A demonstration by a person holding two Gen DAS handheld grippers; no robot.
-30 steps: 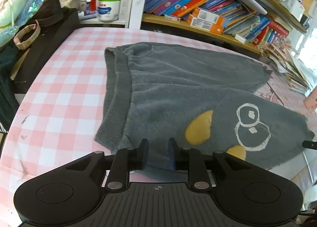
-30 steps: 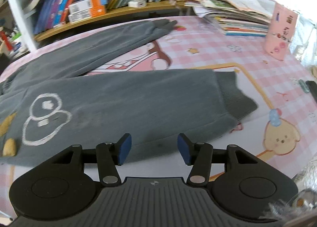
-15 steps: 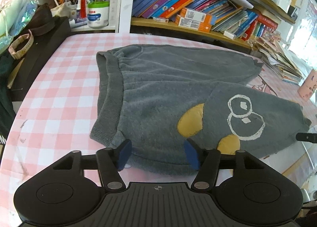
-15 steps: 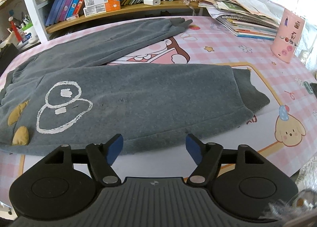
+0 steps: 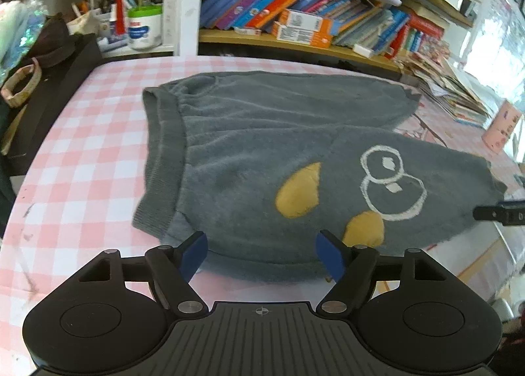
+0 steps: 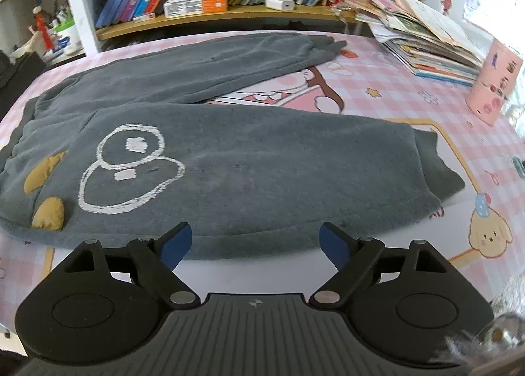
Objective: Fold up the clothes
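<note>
Left wrist view: the left gripper hangs over the near edge of the table, its jaws wide and opening, with the near hem of the grey trousers lying between the blue pads, untouched. The trousers lie flat, waistband toward the left edge, legs running right. Behind the far edge stands a shelf of books; a white tub and pens sit at the far left corner, and a black bag lies by the left edge.

Right wrist view: the right gripper is also wide and opening, holding nothing, with the trousers' near leg just beyond its pads. Both cuffs point right. A stack of magazines and a pink cup stand near the far right corner, clear of the cloth.
</note>
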